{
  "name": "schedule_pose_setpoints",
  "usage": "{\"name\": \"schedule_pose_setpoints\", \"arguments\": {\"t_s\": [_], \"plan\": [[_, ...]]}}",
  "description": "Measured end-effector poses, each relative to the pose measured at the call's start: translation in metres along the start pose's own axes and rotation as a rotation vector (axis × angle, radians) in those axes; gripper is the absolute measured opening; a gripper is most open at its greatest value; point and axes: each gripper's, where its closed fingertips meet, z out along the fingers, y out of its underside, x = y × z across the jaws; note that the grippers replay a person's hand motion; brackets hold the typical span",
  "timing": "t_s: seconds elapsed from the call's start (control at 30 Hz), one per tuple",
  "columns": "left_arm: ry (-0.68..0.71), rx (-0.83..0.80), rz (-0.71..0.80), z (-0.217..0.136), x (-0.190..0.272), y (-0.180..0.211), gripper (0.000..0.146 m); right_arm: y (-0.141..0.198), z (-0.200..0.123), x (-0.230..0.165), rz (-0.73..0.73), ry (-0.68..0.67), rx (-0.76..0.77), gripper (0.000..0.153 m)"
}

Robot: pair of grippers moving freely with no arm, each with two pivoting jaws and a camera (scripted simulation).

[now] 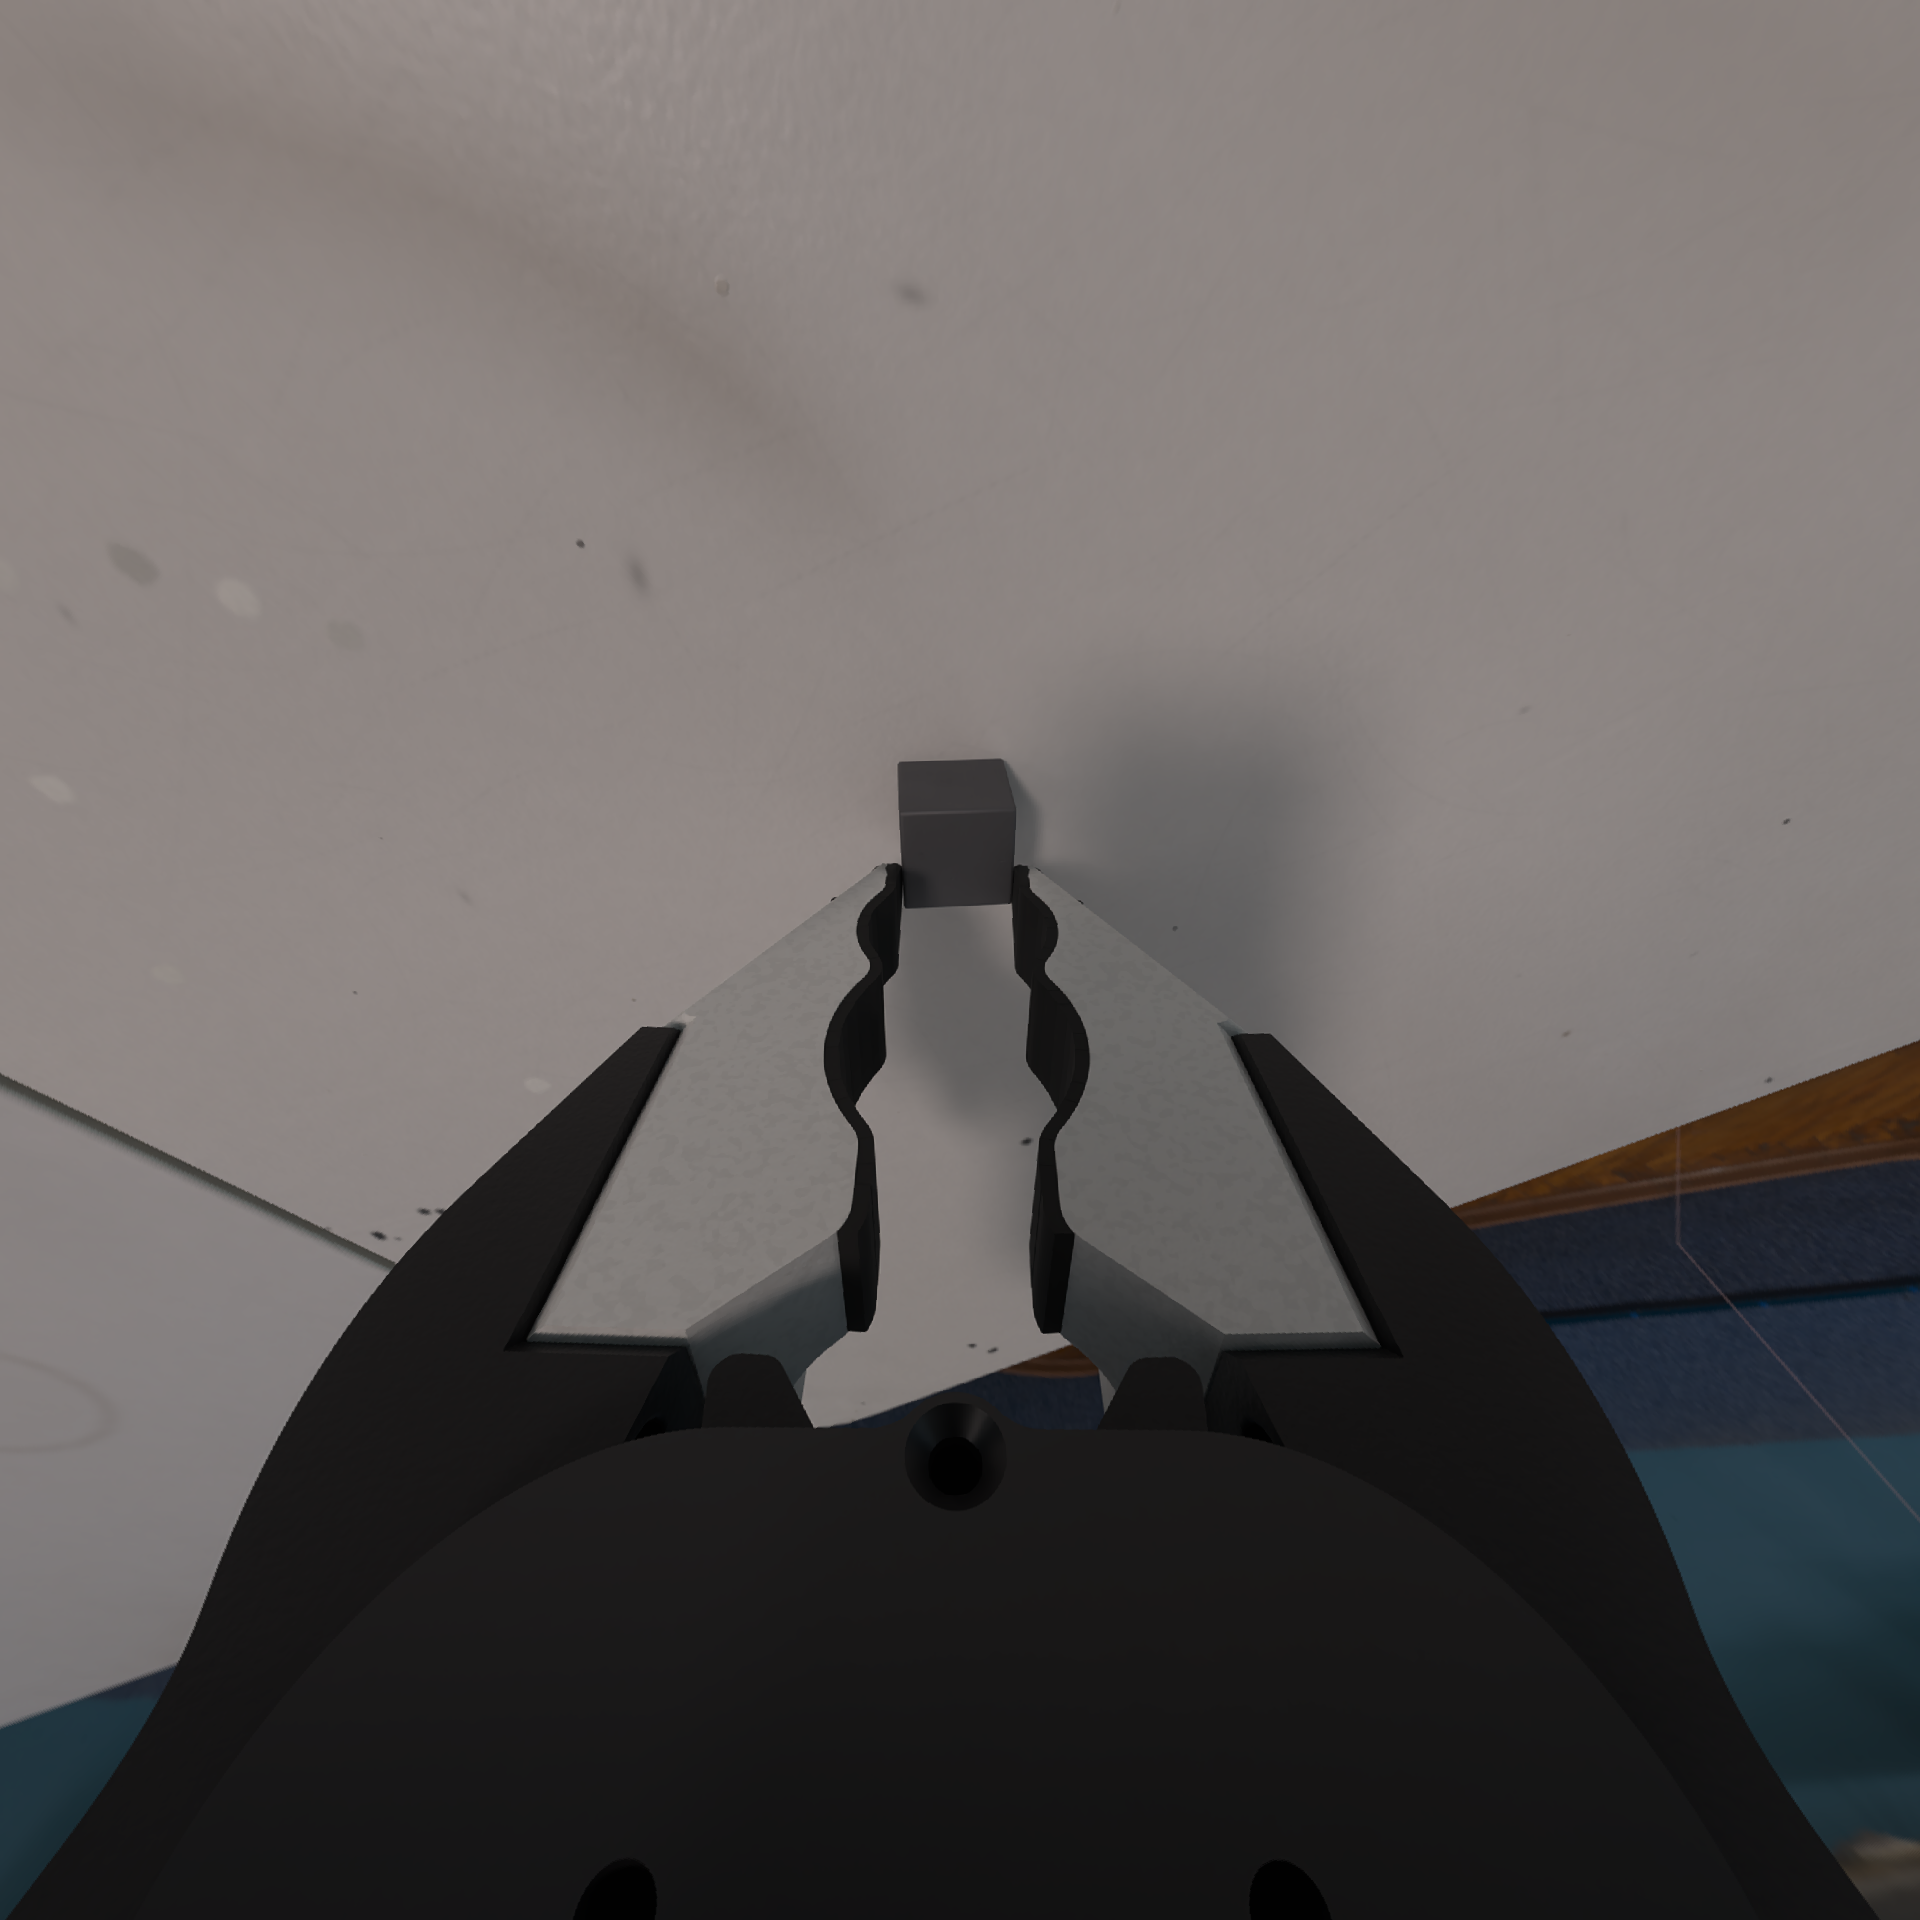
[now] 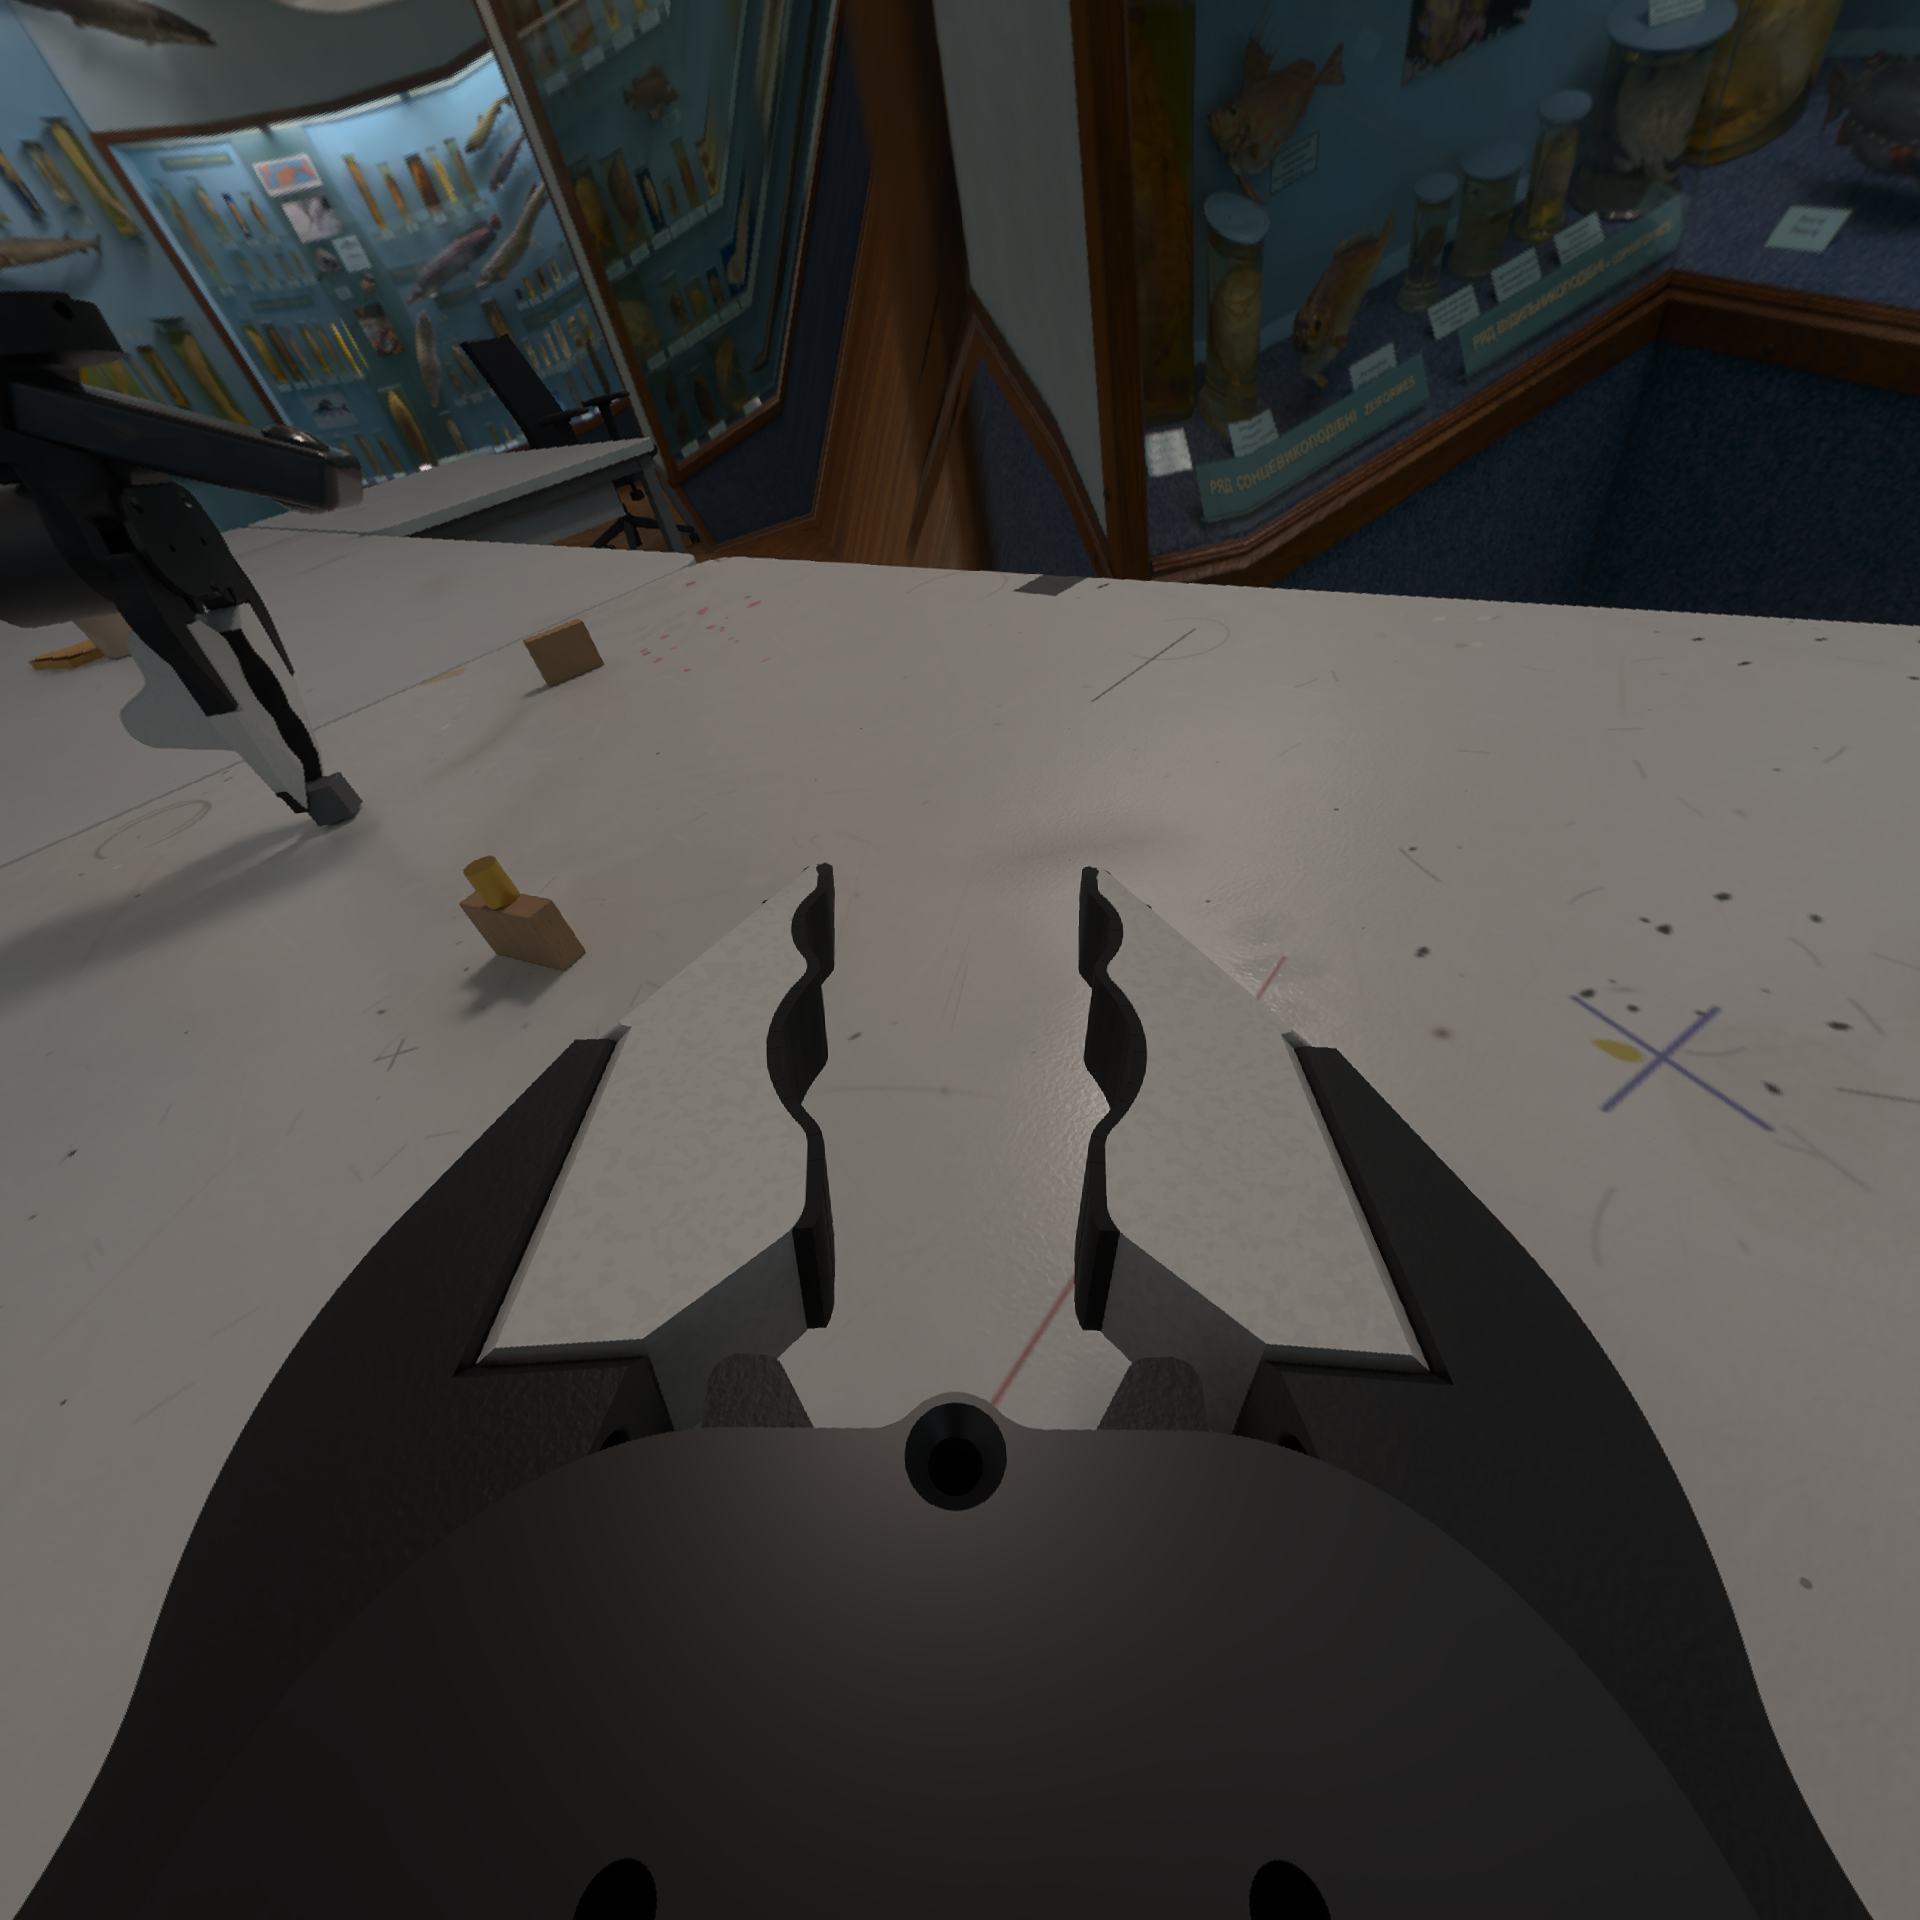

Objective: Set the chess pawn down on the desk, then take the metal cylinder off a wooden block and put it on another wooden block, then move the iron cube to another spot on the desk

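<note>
We see the left gripper [image 1: 956,883] pinching the cube [image 1: 955,831] on the surface [image 1: 520,520], the right gripper [image 2: 956,883] spread, empty.

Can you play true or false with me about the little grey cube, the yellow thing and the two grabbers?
1. The left hand-held gripper has the grey cube between its fingertips. True.
2. The right hand-held gripper is holding a wooden block. False: it is open, with nothing between its fingers.
3. The yellow cylinder sits on top of a wooden block. True.
4. The grey cube is stacked on a wooden block. False: it is down at the white desk, away from both blocks.
5. A second wooden block sits farther back with nothing on it. True.
</note>
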Motion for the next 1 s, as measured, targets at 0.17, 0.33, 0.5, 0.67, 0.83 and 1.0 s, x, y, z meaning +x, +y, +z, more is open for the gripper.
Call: {"name": "schedule_pose_setpoints", "arguments": {"t_s": [0.17, 0.33, 0.5, 0.67, 0.83, 1.0], "plan": [[-0.043, 0.155, 0.038, -0.029, 0.006, -0.013, 0.021, 0.000, 0.000, 0.000, 0.001, -0.001, -0.003, 0.047], [-0.114, 0.421, 0.190, -0.085, 0.041, -0.043, 0.021, 0.001, 0.001, 0.000, -0.002, -0.001, -0.006, 0.047], [-0.128, 0.601, 0.454, -0.122, 0.121, -0.071, 0.021, 0.001, 0.001, -0.001, -0.007, -0.003, -0.006, 0.047], [-0.109, 0.531, 0.703, -0.101, 0.201, -0.095, 0.021, 0.001, 0.000, -0.002, -0.011, -0.005, -0.003, 0.047], [-0.055, 0.369, 0.906, -0.052, 0.264, -0.114, 0.021, 0.000, 0.000, -0.002, -0.006, -0.008, 0.005, 0.046], [-0.069, 0.246, 0.963, -0.011, 0.287, -0.130, 0.021, -0.001, 0.000, -0.002, -0.005, -0.010, 0.010, 0.046]]}}
